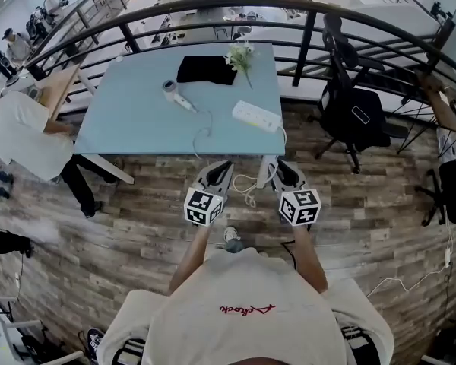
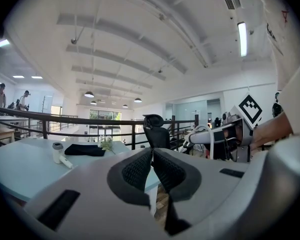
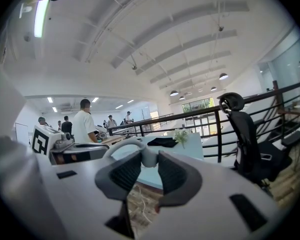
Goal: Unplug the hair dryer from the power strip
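The small white hair dryer [image 1: 175, 95] lies on the light blue table [image 1: 137, 120], and its cord [image 1: 203, 131] trails to the table's near edge. The white power strip [image 1: 257, 116] lies to its right on the table. Both grippers hang in front of the table's near edge, over the wooden floor. My left gripper [image 1: 226, 166] [image 2: 152, 156] is shut with nothing between its pads. My right gripper [image 1: 278, 166] [image 3: 142, 160] is shut on a white plug [image 3: 142, 154] [image 1: 267, 172], from which a thin white cord [image 1: 248, 192] loops down. I cannot tell whose plug it is.
A black cloth [image 1: 206, 69] and a small bunch of flowers [image 1: 241, 55] lie at the table's far side, before a black railing [image 1: 304, 33]. A black office chair [image 1: 351, 112] stands at the right. A person in white [image 1: 19, 131] stands at the table's left end.
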### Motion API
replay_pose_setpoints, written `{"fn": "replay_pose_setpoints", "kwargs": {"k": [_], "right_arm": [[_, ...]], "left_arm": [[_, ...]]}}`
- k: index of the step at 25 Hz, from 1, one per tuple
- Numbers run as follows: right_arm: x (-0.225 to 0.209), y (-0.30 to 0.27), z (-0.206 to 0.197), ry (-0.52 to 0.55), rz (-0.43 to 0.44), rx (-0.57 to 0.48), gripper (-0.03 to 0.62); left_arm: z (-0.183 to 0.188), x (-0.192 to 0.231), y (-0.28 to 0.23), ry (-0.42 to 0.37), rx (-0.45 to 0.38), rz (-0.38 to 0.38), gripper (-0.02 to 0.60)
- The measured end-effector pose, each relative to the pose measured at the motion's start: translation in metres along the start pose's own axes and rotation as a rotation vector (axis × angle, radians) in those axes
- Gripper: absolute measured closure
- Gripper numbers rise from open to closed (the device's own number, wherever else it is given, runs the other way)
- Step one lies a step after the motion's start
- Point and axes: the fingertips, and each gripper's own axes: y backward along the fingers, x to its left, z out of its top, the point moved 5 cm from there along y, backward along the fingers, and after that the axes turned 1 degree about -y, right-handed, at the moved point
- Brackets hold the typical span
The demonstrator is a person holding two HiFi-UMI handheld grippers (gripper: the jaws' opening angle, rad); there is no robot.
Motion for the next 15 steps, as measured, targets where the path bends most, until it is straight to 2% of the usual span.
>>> {"fn": "replay_pose_setpoints", "kwargs": {"k": [15], "right_arm": [[-0.0044,0.0070,-0.0035,-0.002,-0.006,-0.003,0.476]], "left_arm": [[0.0013,-0.0078,-0.0025,0.000,-0.012,-0.003,0.558]]}}
